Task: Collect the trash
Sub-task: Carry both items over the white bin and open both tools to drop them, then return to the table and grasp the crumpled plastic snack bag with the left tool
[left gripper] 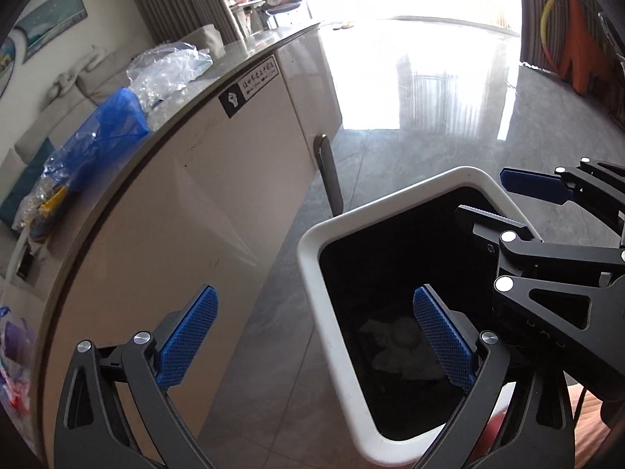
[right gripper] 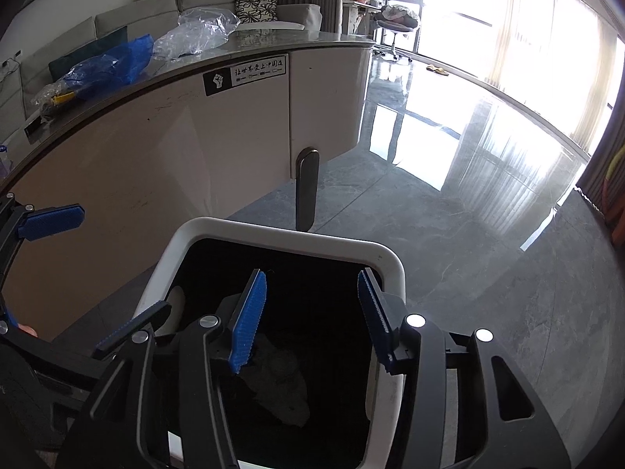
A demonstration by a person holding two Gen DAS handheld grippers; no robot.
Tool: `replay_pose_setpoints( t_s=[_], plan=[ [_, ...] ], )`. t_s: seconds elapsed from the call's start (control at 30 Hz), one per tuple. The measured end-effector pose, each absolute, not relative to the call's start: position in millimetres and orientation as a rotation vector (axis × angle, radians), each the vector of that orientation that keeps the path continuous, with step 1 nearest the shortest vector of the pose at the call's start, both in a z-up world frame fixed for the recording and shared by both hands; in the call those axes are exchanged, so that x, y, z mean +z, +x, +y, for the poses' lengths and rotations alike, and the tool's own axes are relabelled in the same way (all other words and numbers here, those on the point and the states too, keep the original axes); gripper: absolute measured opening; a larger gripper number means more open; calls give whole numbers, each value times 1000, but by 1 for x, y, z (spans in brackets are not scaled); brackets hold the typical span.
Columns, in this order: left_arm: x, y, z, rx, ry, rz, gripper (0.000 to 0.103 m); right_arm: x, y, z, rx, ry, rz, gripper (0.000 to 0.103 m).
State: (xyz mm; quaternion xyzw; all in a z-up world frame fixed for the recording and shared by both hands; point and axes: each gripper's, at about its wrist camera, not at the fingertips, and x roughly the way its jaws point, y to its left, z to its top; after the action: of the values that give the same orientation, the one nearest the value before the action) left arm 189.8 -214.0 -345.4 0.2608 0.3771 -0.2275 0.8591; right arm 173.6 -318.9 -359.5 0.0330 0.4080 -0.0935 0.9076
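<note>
A white-rimmed bin (left gripper: 332, 312) with a black liner stands on the floor beside the table; it also shows in the right wrist view (right gripper: 281, 234). Crumpled pale trash (left gripper: 394, 348) lies at its bottom, seen in the right wrist view too (right gripper: 281, 383). My left gripper (left gripper: 312, 340) is open and empty over the bin's left rim. My right gripper (right gripper: 312, 316) is open and empty above the bin's mouth. On the table lie a blue plastic bag (left gripper: 105, 133) (right gripper: 113, 64) and clear plastic wrap (left gripper: 168, 70) (right gripper: 199, 31).
The table (left gripper: 234, 164) has a grey top and cream side panel with a black-and-white sticker (right gripper: 246, 74). A dark post (right gripper: 307, 187) stands behind the bin. Glossy grey floor (right gripper: 468, 234) stretches right. A sofa (right gripper: 117, 15) is behind the table.
</note>
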Motion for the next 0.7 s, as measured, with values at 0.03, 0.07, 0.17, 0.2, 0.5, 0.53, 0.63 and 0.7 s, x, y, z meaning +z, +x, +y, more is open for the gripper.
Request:
replay_pose_setpoints(
  t_s=[0.03,0.07,0.17,0.2,0.5,0.53,0.63,0.7],
  plan=[
    [-344,189,-209,-467,561,781,100,-360,175,-317,-183,73,850,55],
    [-343,189,-205,-461,571,771,100,-360,175,-315,-186,71,848,67],
    [-337,185,-194,-448,596,740,100,-360,176,-310,-171,61,847,83],
    [-336,184,-191,-447,601,736,100,-359,176,-308,-170,57,843,90],
    [-318,186,-168,-408,567,737,100,-356,178,-300,-166,30,844,98],
    [-315,187,-164,-399,560,735,100,-354,178,-298,-164,27,839,98],
    [-304,188,-151,-380,536,724,100,-343,178,-291,-148,17,806,98],
    [-296,187,-140,-359,520,706,100,-331,179,-284,-137,12,771,98]
  ],
)
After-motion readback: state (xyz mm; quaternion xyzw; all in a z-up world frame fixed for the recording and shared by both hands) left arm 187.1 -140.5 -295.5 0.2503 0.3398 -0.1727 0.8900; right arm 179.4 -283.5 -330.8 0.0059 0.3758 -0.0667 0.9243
